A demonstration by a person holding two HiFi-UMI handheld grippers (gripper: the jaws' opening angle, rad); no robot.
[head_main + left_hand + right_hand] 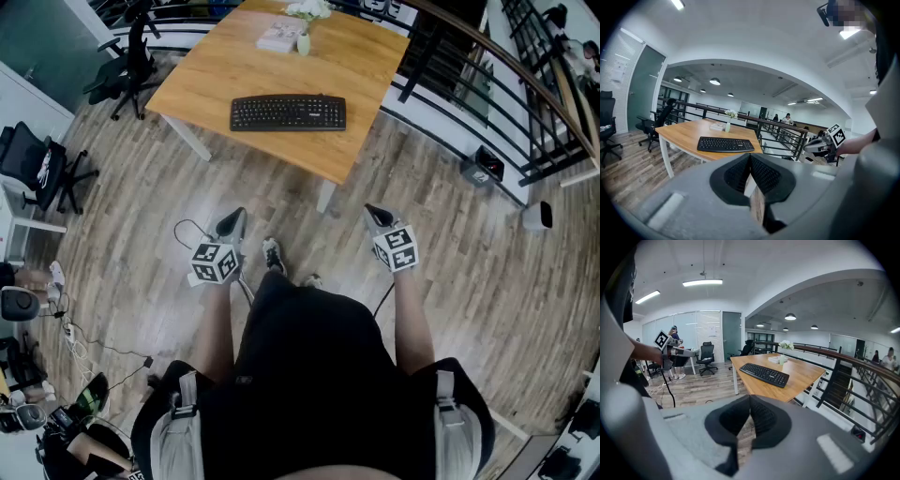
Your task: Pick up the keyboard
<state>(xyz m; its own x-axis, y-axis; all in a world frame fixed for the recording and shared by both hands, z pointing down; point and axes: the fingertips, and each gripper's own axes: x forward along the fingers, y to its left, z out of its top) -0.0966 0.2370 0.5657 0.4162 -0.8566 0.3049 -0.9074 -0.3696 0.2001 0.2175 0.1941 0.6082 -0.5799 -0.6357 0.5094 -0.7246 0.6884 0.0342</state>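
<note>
A black keyboard (288,112) lies flat on the wooden table (234,66), near the table's front edge; it also shows in the left gripper view as the keyboard (725,144) and in the right gripper view as the keyboard (764,374). My left gripper (233,222) and right gripper (377,217) hang well short of the table, over the floor, both pointing toward it. Each is shut with nothing between its jaws. From the left gripper view the right gripper (820,144) shows at the right.
A small vase of white flowers (307,23) and a stack of books (280,37) stand at the table's far side. A black railing (487,103) runs along the right. Office chairs (127,56) stand to the left. Cables (89,342) trail on the wooden floor.
</note>
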